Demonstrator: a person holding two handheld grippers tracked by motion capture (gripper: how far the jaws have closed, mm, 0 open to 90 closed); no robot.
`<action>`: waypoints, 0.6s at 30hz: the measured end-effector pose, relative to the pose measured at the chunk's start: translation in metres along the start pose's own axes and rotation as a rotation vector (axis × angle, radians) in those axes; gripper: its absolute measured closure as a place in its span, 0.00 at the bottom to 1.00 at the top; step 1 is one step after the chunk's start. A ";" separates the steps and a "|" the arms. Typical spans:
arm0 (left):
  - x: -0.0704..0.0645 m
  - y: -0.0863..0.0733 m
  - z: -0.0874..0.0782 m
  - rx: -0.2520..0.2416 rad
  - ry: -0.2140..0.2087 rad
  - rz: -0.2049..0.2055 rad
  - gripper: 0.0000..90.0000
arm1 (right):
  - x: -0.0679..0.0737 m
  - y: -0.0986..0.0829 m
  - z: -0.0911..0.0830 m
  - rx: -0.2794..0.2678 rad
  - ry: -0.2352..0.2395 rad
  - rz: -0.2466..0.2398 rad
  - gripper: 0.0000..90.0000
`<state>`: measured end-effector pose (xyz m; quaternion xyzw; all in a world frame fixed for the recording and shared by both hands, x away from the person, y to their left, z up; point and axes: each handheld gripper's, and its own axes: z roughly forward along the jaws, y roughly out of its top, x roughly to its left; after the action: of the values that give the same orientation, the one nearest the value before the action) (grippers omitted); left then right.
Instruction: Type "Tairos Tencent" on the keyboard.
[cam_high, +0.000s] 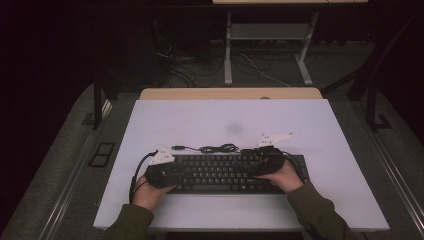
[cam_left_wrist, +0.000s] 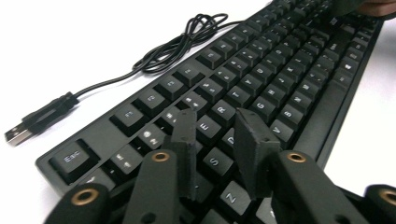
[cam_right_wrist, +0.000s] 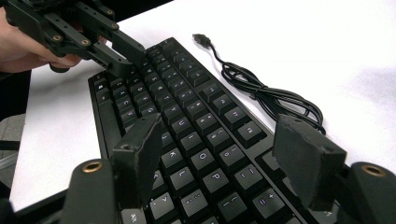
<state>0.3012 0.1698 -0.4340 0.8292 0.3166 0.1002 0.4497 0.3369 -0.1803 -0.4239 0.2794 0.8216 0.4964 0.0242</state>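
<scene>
Keyboard (cam_high: 225, 174), black, lying flat on the white worktop (cam_high: 200, 120), low in the centre of the high view, long side across the frame. Cable (cam_high: 217, 148) bunched in loose loops just behind its far edge, ending in a USB plug (cam_left_wrist: 18, 132) resting on the bare worktop at the left edge of the left gripper view.

Left gripper (cam_left_wrist: 215, 140) hovering over the keyboard's left end, jaws slightly parted with a narrow gap between them, gripping nothing; tips above the letter keys around E, D and S in the left gripper view. Whether touching the keys: cannot tell. Seen again in the upper left of the right gripper view (cam_right_wrist: 122, 59), tips low over the top key rows. Held by the left hand (cam_high: 147, 192), lower left of the high view.

Right gripper (cam_right_wrist: 229, 154) over the keyboard's right half, jaws spread wide, nothing between them, keys around O and P showing in the gap. Held by the right hand (cam_high: 287, 177), right of centre in the high view.

Second desk frame (cam_high: 267, 45) beyond the worktop, top centre of the high view, floor cables beside it.
</scene>
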 end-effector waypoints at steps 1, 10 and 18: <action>0.001 0.000 -0.001 0.001 0.003 -0.004 0.83 | 0.000 0.000 0.000 0.002 -0.001 0.001 0.36; 0.005 -0.002 -0.005 0.015 -0.003 -0.017 0.98 | 0.001 -0.002 0.000 0.008 -0.001 -0.006 0.36; 0.008 -0.004 -0.009 0.033 -0.009 -0.018 0.99 | 0.004 -0.001 0.000 0.009 0.000 -0.016 0.36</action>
<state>0.3018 0.1821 -0.4333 0.8340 0.3237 0.0874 0.4383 0.3333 -0.1786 -0.4242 0.2729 0.8261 0.4924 0.0272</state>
